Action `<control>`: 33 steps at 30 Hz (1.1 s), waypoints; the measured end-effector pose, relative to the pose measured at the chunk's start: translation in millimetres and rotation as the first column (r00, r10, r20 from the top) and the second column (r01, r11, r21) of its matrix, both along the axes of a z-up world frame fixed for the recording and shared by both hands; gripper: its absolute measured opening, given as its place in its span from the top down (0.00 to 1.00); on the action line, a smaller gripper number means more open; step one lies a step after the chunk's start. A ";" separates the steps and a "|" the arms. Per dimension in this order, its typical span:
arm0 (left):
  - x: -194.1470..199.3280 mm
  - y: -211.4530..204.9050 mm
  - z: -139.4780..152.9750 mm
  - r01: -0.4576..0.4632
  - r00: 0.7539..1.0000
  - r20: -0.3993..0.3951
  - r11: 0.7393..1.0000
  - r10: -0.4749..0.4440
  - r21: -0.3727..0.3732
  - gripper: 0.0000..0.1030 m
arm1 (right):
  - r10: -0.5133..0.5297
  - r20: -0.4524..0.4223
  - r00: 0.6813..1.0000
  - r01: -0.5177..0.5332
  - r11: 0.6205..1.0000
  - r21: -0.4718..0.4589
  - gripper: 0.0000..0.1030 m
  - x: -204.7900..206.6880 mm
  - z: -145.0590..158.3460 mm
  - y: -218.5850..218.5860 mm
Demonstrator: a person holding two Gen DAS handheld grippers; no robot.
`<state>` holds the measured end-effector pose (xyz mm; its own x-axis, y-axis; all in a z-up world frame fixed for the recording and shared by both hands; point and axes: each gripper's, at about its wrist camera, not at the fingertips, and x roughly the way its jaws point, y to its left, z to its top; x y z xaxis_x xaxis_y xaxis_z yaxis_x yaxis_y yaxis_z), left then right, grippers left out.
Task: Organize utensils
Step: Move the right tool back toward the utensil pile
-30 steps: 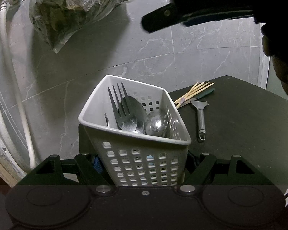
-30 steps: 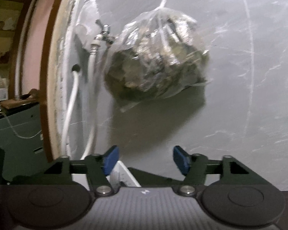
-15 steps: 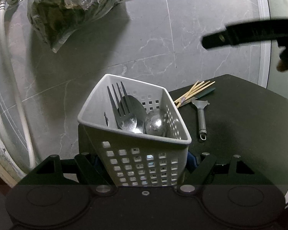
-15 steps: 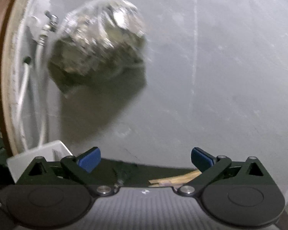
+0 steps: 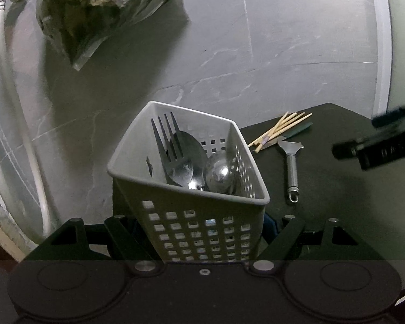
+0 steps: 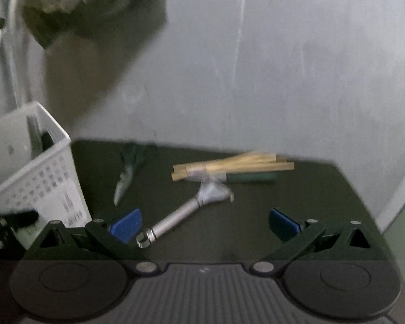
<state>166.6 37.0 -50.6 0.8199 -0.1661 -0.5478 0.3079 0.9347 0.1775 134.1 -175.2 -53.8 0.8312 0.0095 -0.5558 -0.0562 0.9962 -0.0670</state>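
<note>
My left gripper (image 5: pixel 199 224) is shut on a white perforated basket (image 5: pixel 197 232), its fingers against both side walls. A fork (image 5: pixel 166 140) and spoons (image 5: pixel 218 172) stand inside. My right gripper (image 6: pixel 205 224) is open wide over the black table (image 6: pixel 310 202), blue pads (image 6: pixel 127 222) apart, nothing between them. Just ahead of it lies a metal peeler (image 6: pixel 181 216), its handle end near the left pad. Beyond are wooden chopsticks (image 6: pixel 235 166) on a green-handled utensil (image 6: pixel 251 177). In the left wrist view, the peeler (image 5: pixel 291 167) and chopsticks (image 5: pixel 280 129) lie right of the basket.
A grey marble wall rises right behind the table. A plastic bag (image 5: pixel 94 13) hangs on it at upper left, beside a white hose (image 5: pixel 16 124). A small blurred shiny item (image 6: pixel 127 175) lies near the basket (image 6: pixel 40 183). The right gripper (image 5: pixel 378 145) shows at the right edge.
The right gripper opened wider, tipped downward and dropped toward the table, so the peeler and chopsticks came into its view. In the left view it crossed from top to right edge. The left gripper stayed still.
</note>
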 end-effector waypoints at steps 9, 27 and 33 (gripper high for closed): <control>10.6 -13.1 -1.0 -0.116 0.993 -0.026 0.993 0.116 0.000 0.22 | 0.009 -0.160 0.987 -0.009 1.000 -0.001 0.00 27.4 -22.1 -29.2; 17.1 -40.7 -8.2 -0.330 0.944 -0.023 0.944 0.330 0.020 0.20 | 0.656 -0.211 0.725 -0.688 0.701 -0.188 0.00 75.8 -30.9 -52.7; 5.0 -50.1 -10.6 -0.386 0.923 0.001 0.923 0.386 0.018 0.20 | 0.827 -0.294 0.479 -0.875 0.421 -0.240 0.00 100.8 -26.6 -41.3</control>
